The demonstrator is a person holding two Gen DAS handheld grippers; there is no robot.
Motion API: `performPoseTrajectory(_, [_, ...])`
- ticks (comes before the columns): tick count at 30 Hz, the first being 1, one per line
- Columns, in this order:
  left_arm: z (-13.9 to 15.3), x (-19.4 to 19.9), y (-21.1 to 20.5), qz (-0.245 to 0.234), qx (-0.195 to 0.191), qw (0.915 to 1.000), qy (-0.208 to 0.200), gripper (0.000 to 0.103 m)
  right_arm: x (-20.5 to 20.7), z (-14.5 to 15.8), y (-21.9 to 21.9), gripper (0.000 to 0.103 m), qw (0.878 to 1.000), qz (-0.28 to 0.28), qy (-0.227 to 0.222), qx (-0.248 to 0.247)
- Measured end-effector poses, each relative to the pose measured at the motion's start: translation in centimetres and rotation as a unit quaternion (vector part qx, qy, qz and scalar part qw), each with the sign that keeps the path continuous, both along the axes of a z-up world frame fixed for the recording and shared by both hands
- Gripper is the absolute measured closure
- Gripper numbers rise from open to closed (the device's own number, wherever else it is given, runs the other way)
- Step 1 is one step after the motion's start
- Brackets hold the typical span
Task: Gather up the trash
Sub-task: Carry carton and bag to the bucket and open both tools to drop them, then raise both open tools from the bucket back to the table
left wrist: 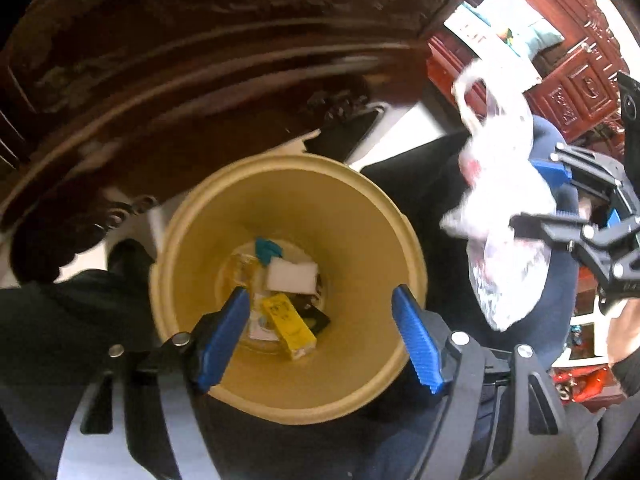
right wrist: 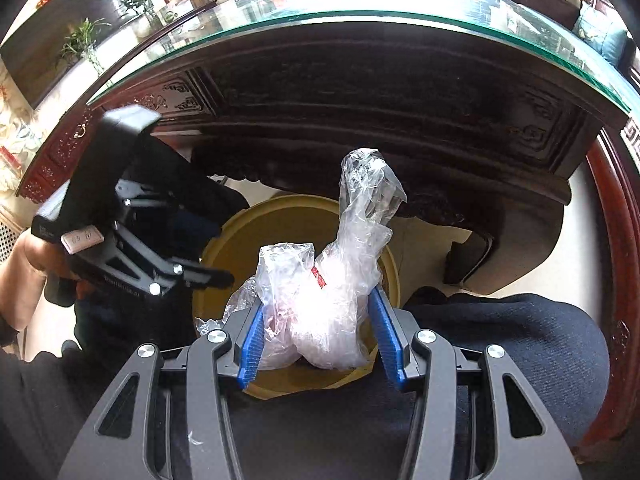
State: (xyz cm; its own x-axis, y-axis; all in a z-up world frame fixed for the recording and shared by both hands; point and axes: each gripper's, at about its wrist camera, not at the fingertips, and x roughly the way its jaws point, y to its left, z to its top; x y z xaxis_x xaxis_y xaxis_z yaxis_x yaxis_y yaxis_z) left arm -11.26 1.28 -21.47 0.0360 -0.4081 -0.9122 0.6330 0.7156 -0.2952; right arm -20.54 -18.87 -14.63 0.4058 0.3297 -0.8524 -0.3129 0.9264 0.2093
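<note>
A: Starting at the left: why does the left tool (left wrist: pixel 320 332) hang straight over the yellow bin (left wrist: pixel 288 288) with nothing in it?

B: Its blue pads stand wide apart and released, and there's only air between them. Through the gap you see the bottom of the bin: a yellow box (left wrist: pixel 290 326), a white block (left wrist: pixel 292 276), a teal scrap (left wrist: pixel 266 250). My guess is that hand has finished its drop, since the trash lies directly beneath it.

A: And further right?

B: The right tool (right wrist: pixel 318 334) is clenched on a crumpled clear plastic bag (right wrist: pixel 320 308). Both pads press into the bunched film, and a loose twist of it sticks up above them. The bag sits over the near rim of the bin, so it looks held there to fall inside once let go. It hasn't been let go.

A: Why the bin down there and not up top?

B: It stands on the pale floor (right wrist: pixel 500 256), between the person's dark-trousered knees (right wrist: pixel 520 340) and tucked by the carved dark wooden worktop (right wrist: pixel 360 120). That keeps it within reach of both hands.

A: The room?

B: The worktop carries a glass sheet (right wrist: pixel 400 12) with a greenish edge; papers and something red and green lie on it, too far to name. Potted plants (right wrist: pixel 86 42) stand at the left, and carved reddish furniture (left wrist: pixel 572 84) at the right.
</note>
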Motion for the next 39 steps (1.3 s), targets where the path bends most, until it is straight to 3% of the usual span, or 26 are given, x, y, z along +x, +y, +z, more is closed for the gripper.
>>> performPoseTrajectory(3, [0.8, 0.5, 0.1, 0.004, 0.017, 0.9995, -0.026, 0.027, 0.3, -0.4, 0.6, 0.055, 1.0, 0.013, 0.005, -0.001])
performPoseTrajectory(6, [1.7, 1.1, 0.3, 0.009, 0.017, 0.9992, -0.035, 0.027, 0.4, -0.5, 1.2, 0.052, 1.0, 0.027, 0.006, 0.0])
performPoseTrajectory(10, [2.7, 1.2, 0.8, 0.018, 0.016, 0.9985, -0.05, 0.025, 0.0, -0.1, 2.1, 0.042, 0.999, 0.046, 0.002, 0.006])
performPoseTrajectory(16, [4.1, 1.1, 0.7, 0.021, 0.007, 0.9975, -0.067, 0.024, -0.6, 0.6, 2.1, 0.039, 0.999, 0.05, -0.009, 0.0])
performPoseTrajectory(25, [5.0, 1.0, 0.3, 0.015, -0.001, 0.9966, -0.081, 0.023, -1.8, 1.6, 3.2, 0.016, 0.996, 0.077, -0.046, -0.019])
performPoseTrajectory(39, [4.2, 1.2, 0.0, 0.011, -0.002, 0.9974, -0.071, 0.023, -0.7, 1.2, 3.4, 0.016, 0.996, 0.078, -0.029, -0.013])
